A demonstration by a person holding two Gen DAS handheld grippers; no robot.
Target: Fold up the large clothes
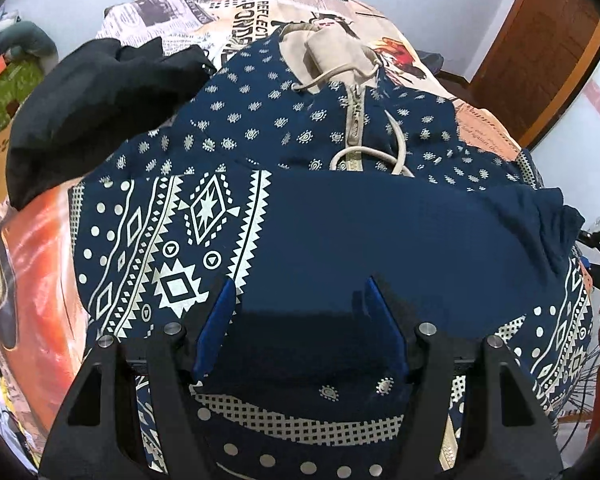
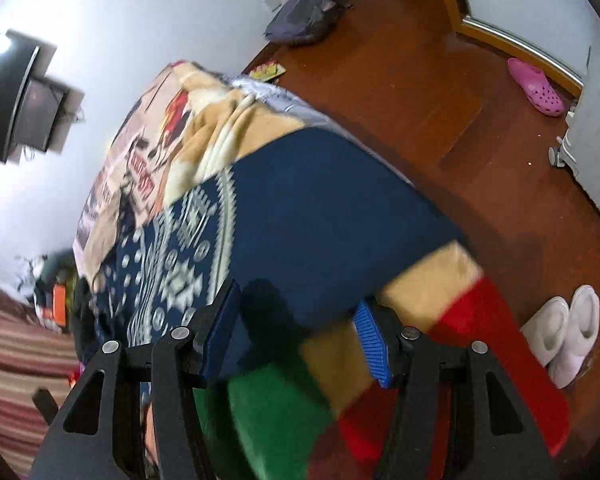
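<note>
Left wrist view: the left tongs (image 1: 298, 300) stand spread over the navy patterned hoodie (image 1: 340, 232), which lies flat on the bed (image 1: 40, 248). Right wrist view: the right tongs (image 2: 296, 312) stand spread above the hoodie's (image 2: 320, 220) plain navy edge at the bed's (image 2: 420, 272) side, pinching nothing.

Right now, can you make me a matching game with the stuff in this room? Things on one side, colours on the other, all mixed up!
Things:
1. hoodie
2. clog
3. slippers
4. crumpled cloth

Colours:
A. black
B. white
C. navy with a cream pattern
D. pink

Pairs: 1-C, 2-D, 3-B, 4-A
</note>
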